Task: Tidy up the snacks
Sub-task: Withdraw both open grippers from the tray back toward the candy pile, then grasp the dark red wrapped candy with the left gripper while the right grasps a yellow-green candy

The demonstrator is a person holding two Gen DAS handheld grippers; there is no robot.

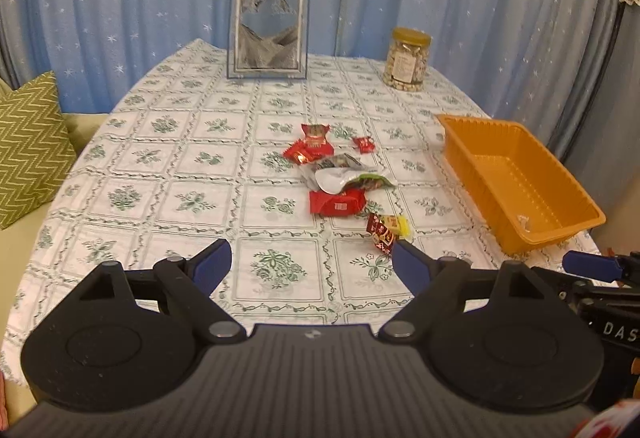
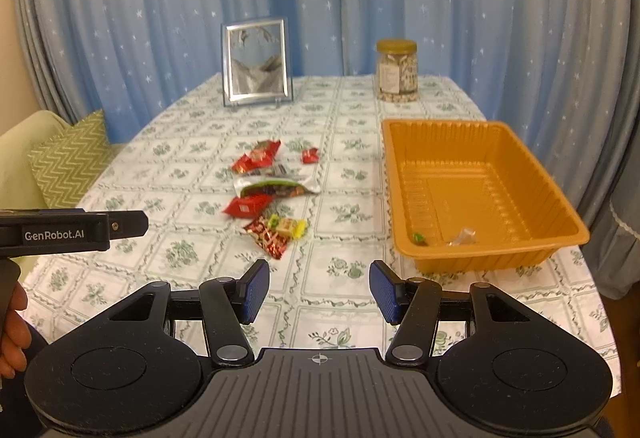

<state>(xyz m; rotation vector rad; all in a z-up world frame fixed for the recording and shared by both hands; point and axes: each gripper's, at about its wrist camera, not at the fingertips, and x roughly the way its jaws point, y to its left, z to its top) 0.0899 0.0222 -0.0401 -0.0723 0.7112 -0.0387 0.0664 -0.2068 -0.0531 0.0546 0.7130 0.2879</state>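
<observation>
A loose pile of snack packets lies mid-table: red wrappers [image 1: 308, 148], a silver-green pouch [image 1: 348, 178], a red packet [image 1: 336, 203] and a small red-yellow candy pack [image 1: 386, 230]. From the right wrist the pile [image 2: 272, 194] sits left of an orange plastic tray [image 2: 480, 238] that holds two small scraps. My left gripper [image 1: 312, 264] hovers open over the cloth, short of the pile, nothing between its fingers. My right gripper [image 2: 318, 288] is also open and empty, near the table's front edge, between pile and tray.
A framed sand picture [image 1: 267, 32] and a jar of nuts [image 1: 407, 59] stand at the table's far end before blue star curtains. A green zigzag cushion [image 1: 28, 150] lies on a sofa to the left. The orange tray [image 1: 516, 190] lines the table's right edge.
</observation>
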